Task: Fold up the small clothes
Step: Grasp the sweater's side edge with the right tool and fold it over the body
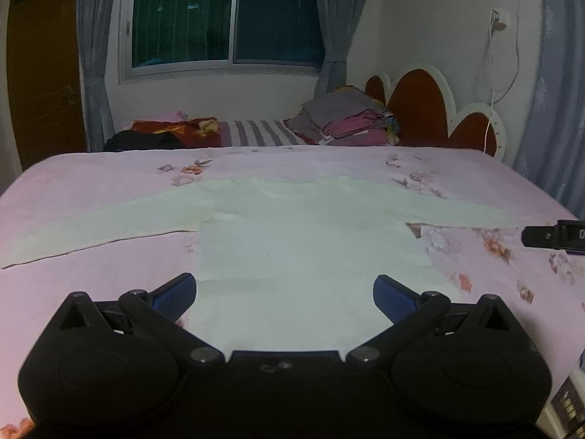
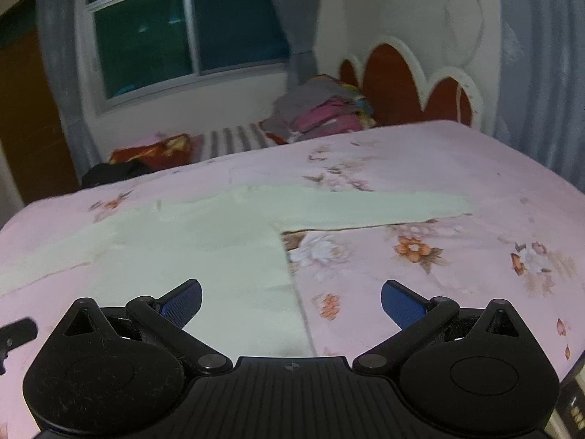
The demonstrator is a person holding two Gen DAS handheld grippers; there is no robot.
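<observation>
- One pale long-sleeved top point(image 1: 303, 241) is laid flat on the bed point(image 1: 91, 285), near its middle, on a pink floral sheet.
- The body of the top is seen running from the near edge of the bed away towards the window point(image 1: 226, 18); the hem lies nearest the cameras and the neck end is turned away.
- Two sleeves are counted, stretched out sideways to left and right, so that the longest line of the garment runs across the bed from side to side.
- The left gripper point(image 1: 284, 298) is held low over the hem end of the top, with its two blue-padded fingers spread wide and nothing between them.
- The right gripper point(image 2: 291, 301) is held over the right side edge of the top's body point(image 2: 204, 256), its two fingers likewise spread apart and empty.
- One stack of folded clothes point(image 1: 347, 120) is seen beyond the far edge of the bed, beside a scalloped red headboard point(image 1: 420, 106).
</observation>
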